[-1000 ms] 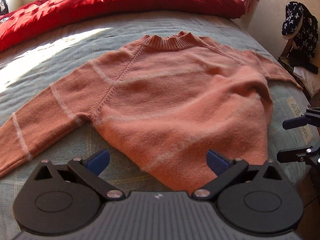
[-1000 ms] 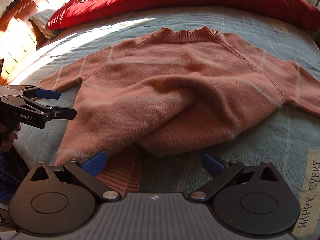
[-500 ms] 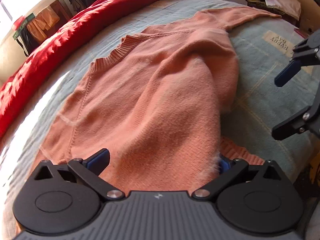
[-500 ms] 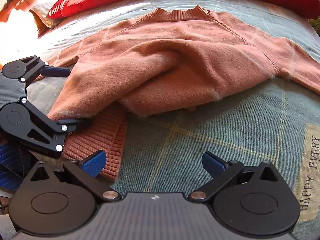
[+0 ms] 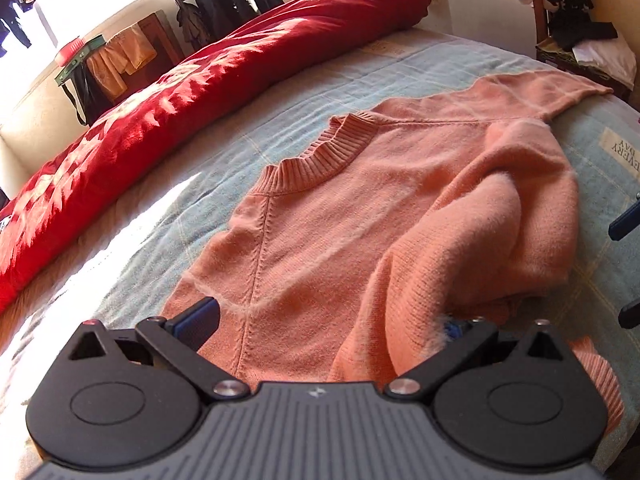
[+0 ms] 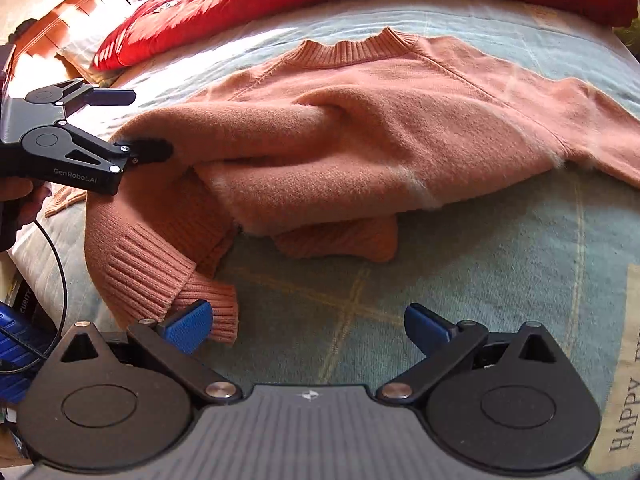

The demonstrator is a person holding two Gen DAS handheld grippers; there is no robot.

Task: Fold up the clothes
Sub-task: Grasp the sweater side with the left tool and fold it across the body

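A salmon knit sweater (image 5: pixel 340 220) lies front-down on the bed, collar (image 5: pixel 316 160) toward the red duvet. One side of its body is bunched and folded over the middle (image 6: pixel 360 152), and the ribbed hem (image 6: pixel 140 264) is turned up at the near corner. My left gripper (image 5: pixel 326 322) is open with the fold between its fingers; fabric hides its right pad. In the right wrist view the left gripper (image 6: pixel 140 124) has its lower finger tucked into the fold. My right gripper (image 6: pixel 306 322) is open and holds nothing, low over the blanket beside the hem.
The bed has a pale blue checked blanket (image 6: pixel 400 280) with a rolled red duvet (image 5: pixel 200 88) along its far side. A chair piled with clothes (image 5: pixel 560 0) stands past one corner. A wooden headboard (image 6: pixel 80 0) is at the left. A hand (image 6: pixel 20 200) holds the left gripper.
The left gripper has swung round to the sweater's side and pushed its body into a raised fold. The right gripper has dropped closer to the bed, near the upturned hem.
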